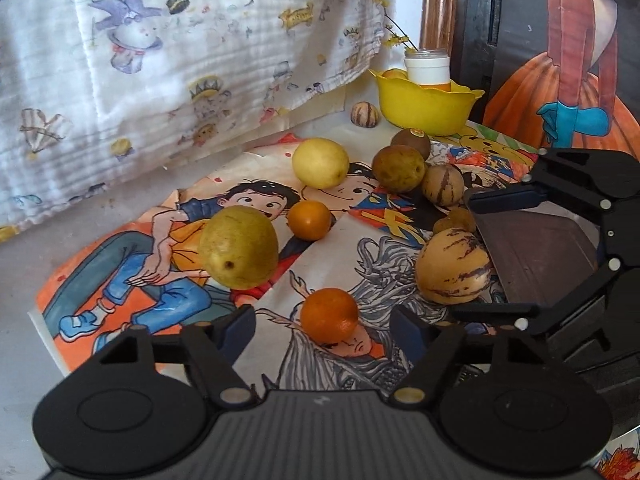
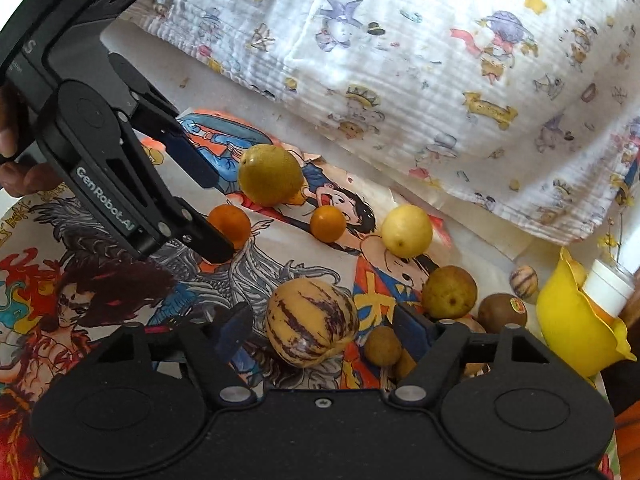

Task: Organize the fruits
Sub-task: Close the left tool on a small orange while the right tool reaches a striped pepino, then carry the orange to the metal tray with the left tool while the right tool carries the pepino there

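Note:
Fruits lie on a cartoon-printed mat. My left gripper is open, its fingers either side of a small orange; it also shows in the right wrist view. My right gripper is open around a striped pepino melon, not touching it; the melon also shows in the left wrist view. Further off lie a green pear, a second small orange, a yellow lemon, a brownish pear, a kiwi and another striped melon.
A yellow bowl at the back right holds a white jar and fruit. A small striped melon lies beside it. A printed white cloth hangs behind the mat. A painted board stands at the right.

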{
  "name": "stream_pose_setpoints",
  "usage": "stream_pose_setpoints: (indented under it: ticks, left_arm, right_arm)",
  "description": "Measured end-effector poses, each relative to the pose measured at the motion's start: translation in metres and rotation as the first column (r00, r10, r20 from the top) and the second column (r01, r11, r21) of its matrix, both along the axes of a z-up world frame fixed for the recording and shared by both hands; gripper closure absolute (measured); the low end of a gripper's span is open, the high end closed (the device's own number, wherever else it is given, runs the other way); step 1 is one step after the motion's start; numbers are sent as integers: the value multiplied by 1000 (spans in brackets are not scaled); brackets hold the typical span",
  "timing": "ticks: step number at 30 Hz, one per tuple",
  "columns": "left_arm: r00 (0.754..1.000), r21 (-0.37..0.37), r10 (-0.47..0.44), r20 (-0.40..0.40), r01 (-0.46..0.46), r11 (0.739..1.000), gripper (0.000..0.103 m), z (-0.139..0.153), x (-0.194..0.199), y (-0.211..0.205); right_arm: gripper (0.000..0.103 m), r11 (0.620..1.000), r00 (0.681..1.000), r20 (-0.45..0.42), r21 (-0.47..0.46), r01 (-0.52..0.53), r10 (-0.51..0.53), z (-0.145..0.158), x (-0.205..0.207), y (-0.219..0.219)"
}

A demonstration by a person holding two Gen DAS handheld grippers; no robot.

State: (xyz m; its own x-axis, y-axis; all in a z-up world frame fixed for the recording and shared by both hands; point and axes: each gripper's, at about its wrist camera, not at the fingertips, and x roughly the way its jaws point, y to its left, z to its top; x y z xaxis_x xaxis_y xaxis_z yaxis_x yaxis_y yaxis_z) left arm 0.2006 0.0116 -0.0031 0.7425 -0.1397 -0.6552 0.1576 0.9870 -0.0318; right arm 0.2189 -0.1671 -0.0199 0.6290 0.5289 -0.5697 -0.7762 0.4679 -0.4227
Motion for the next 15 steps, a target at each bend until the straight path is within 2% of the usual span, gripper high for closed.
stream_pose_setpoints:
  ticks: [4,10,15]
  left_arm:
    - [1000,-16,-1,-18,1,1000,44,-5,4,1]
    - [1000,-33,9,-14,-9,999,60,-6,7,2]
    - [1000,-47,10,-14,-11,999,67,-6,8,2]
  right_arm:
    - [30,1000,1000,12,-18,-16,16,-4,1,2]
    - [39,1000,1000,-5,-19,-12,12,-7,7,2]
    - [46,999,1000,-9,-24,-22,22,-9,8,6]
